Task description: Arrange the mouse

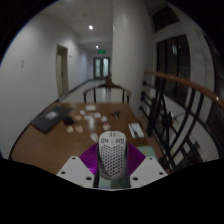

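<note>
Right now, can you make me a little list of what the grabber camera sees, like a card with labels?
place: a long room with a wooden table
held thing: white mouse with little holes, upright between the fingers
gripper: both purple pads press on the mouse
mouse position: lifted above the table's near end
on the table: a laptop and small items, too small to tell
beside the table: chairs

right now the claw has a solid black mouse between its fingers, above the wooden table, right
Not quite. The gripper view shows a white perforated-shell mouse, not a solid black one. It sits between the fingers of the claw, against their purple pads, above the long brown wooden table.
</note>
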Available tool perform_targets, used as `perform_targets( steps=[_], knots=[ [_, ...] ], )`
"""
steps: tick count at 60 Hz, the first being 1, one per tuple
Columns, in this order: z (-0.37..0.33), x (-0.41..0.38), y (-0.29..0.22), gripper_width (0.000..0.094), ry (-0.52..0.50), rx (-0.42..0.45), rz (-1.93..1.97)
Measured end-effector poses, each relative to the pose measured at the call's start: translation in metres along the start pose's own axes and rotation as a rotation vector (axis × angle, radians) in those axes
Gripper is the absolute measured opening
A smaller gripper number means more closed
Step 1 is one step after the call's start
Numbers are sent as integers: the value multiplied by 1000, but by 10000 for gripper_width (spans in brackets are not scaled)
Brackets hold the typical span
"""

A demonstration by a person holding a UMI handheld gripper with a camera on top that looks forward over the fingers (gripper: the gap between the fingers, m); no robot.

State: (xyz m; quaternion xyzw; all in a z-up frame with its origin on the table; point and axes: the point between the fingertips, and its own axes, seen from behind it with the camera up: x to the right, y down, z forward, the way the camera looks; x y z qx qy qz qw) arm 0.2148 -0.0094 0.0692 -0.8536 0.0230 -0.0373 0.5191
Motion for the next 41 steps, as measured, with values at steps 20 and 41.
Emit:
perform_targets(
  steps=[20, 41],
  knots=[
    [41, 21, 115, 495, -33, -207, 60],
    [-67, 40, 124, 841, -73, -198, 78]
  ],
)
